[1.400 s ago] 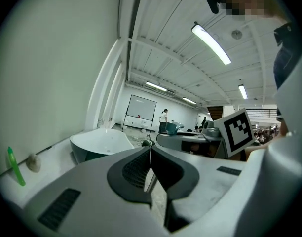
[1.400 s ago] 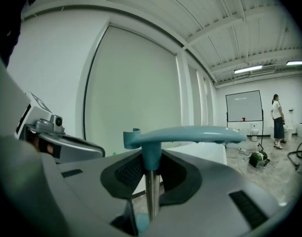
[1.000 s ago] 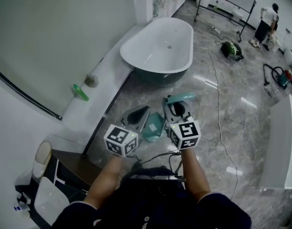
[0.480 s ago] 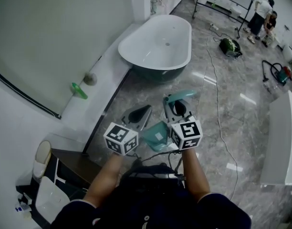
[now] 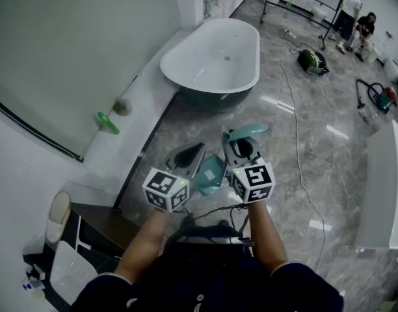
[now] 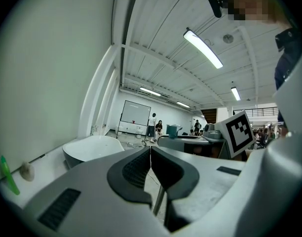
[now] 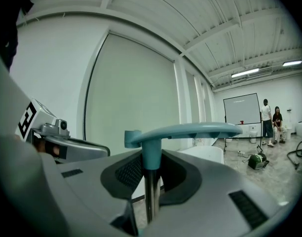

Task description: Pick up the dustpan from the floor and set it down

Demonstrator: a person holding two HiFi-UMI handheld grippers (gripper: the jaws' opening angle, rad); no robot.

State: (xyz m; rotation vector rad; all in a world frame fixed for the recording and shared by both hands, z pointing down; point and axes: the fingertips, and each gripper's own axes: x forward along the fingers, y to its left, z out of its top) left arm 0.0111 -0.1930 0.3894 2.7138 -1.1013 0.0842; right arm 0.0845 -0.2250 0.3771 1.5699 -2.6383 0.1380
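The dustpan has a teal top handle (image 5: 246, 132) (image 7: 185, 131) on a thin metal pole (image 7: 150, 191), and its teal pan (image 5: 211, 173) hangs off the floor between my two hands. My right gripper (image 5: 242, 148) (image 7: 150, 172) is shut on the pole just under the handle, one pad on each side. My left gripper (image 5: 186, 156) (image 6: 151, 164) sits level beside it on the left, shut, with its pads touching and nothing between them. The right gripper's marker cube (image 6: 238, 132) shows in the left gripper view.
A white bathtub (image 5: 211, 60) stands ahead by the wall. A white ledge (image 5: 131, 132) on the left carries a green brush (image 5: 108, 123) and a round stone (image 5: 123, 107). A cable (image 5: 296, 129) crosses the marble floor. Vacuums (image 5: 313, 62), people (image 5: 352, 8) and a white counter (image 5: 381, 194) are to the right.
The hanging pan swung a little toward me and back. Both grippers stayed where they were, and the right one kept its hold on the pole. The people at the far end moved.
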